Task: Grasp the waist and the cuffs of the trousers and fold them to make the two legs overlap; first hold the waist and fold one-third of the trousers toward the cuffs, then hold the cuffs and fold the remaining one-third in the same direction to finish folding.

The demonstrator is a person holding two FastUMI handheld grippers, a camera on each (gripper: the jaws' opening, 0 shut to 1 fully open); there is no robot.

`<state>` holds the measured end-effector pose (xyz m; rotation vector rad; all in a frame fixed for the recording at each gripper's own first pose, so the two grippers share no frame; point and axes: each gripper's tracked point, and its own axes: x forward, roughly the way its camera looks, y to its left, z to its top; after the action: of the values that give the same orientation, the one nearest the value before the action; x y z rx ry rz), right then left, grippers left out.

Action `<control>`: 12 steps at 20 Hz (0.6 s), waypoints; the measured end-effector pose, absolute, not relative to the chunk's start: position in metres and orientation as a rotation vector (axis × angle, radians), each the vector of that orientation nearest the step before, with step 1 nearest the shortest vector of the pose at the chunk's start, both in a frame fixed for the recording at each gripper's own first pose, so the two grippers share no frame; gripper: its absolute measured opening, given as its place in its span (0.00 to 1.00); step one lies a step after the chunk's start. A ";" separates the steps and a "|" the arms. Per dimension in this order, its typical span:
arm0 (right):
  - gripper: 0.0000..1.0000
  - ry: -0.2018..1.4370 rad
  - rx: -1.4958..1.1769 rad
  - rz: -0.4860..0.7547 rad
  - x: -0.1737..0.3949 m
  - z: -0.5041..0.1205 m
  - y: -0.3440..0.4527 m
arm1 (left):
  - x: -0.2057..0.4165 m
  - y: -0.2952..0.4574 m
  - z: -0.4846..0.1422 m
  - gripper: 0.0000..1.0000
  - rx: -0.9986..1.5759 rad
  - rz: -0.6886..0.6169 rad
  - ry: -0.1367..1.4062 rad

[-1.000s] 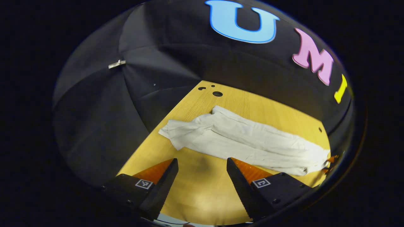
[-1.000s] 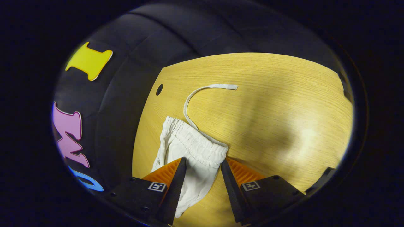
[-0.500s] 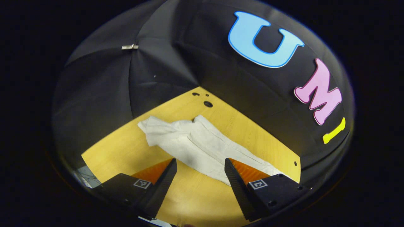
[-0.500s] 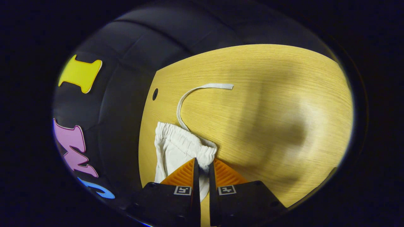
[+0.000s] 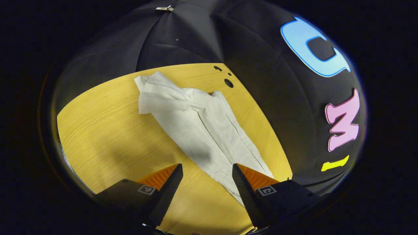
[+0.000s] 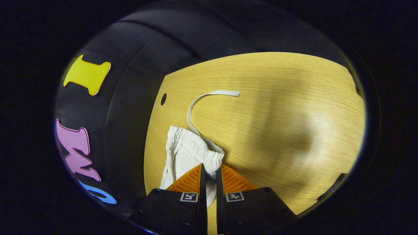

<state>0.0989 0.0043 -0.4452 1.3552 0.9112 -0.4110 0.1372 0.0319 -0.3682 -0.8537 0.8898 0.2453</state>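
White trousers (image 5: 199,127) lie stretched along the wooden table (image 5: 107,130), their cuffs (image 5: 148,88) bunched at the far end in the left gripper view. My left gripper (image 5: 206,178) is open above the table, one finger beside the near leg fabric and nothing held. In the right gripper view the elastic waist (image 6: 192,148) sits by the table's left edge with a white drawstring (image 6: 202,99) curling away from it. My right gripper (image 6: 209,174) is shut on the waistband, both fingers pinching the gathered cloth.
Small round holes (image 5: 228,83) are cut in the table near the cuffs, and another hole (image 6: 163,98) lies near the waist. Black booth cloth walls stand close behind the table's edges. Broad bare wood (image 6: 294,114) lies to the right of the waist.
My right gripper closed on the waistband from open a second ago. My left gripper stayed open and swung, so the cuffs now lie farther up and ahead.
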 end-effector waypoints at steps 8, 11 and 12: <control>0.16 0.906 1.315 -0.416 0.103 -0.445 0.006 | 0.177 0.065 -0.408 0.92 -0.950 0.373 0.873; 0.16 0.905 1.311 -0.419 0.104 -0.444 0.006 | 0.198 0.068 -0.409 0.93 -0.981 0.365 0.833; 0.16 0.909 1.307 -0.421 0.103 -0.444 0.006 | 0.203 0.068 -0.409 0.93 -0.986 0.360 0.829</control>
<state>0.1031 0.0056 -0.4441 1.3070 0.9090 -0.4205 0.2033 0.0678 -0.4093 -0.9864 0.8290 0.3602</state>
